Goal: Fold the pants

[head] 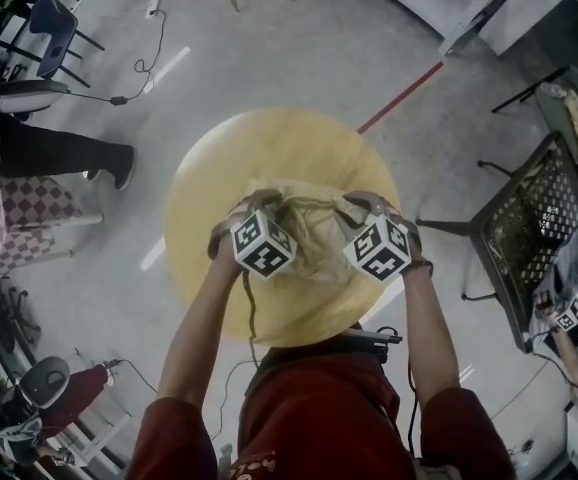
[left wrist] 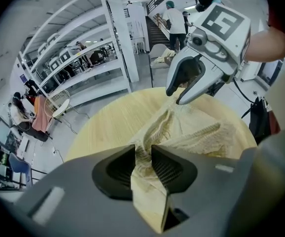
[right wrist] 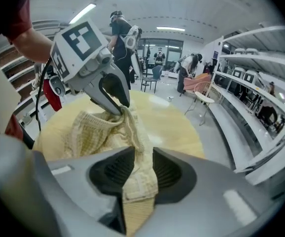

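Note:
The pale yellow pants lie bunched near the middle of a round wooden table. My left gripper and right gripper stand side by side over the far edge of the heap, each holding part of it. In the left gripper view the left gripper has a fold of the pants pinched between its pads, and the right gripper bites the cloth further off. In the right gripper view the right gripper is shut on a strip of the pants, and the left gripper grips the fabric beyond.
A black mesh chair stands right of the table. A person's dark-trousered legs and a checked stool are at the left. Cables cross the grey floor. White shelving lines the room; people stand far off.

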`<action>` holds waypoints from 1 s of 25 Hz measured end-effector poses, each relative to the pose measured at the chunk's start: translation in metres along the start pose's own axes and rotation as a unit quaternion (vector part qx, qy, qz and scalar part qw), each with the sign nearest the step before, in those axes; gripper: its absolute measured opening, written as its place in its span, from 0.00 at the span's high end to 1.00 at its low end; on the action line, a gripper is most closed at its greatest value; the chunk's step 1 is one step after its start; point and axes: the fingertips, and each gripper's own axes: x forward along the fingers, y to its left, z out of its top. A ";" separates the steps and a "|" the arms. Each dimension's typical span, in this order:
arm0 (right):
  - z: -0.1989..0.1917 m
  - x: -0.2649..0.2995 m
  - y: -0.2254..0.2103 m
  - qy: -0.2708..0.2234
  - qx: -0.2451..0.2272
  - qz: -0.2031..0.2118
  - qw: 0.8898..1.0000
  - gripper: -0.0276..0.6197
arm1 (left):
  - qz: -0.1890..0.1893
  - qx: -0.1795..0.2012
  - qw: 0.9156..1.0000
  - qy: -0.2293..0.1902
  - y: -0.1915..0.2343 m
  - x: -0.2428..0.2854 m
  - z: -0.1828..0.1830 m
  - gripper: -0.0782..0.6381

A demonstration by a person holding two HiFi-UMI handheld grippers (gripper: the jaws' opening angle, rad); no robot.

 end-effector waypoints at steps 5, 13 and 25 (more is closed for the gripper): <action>0.026 -0.027 0.028 -0.050 0.050 0.034 0.997 0.79 | 0.015 0.000 1.000 -0.019 0.000 -0.016 0.003 0.73; 0.028 -0.015 0.070 -0.040 0.087 0.057 0.994 0.76 | 0.037 -0.004 0.999 -0.039 -0.002 -0.044 0.002 0.72; -0.007 0.011 0.052 0.025 0.130 0.026 0.991 0.81 | 0.069 -0.050 0.992 -0.088 -0.018 -0.052 -0.007 0.72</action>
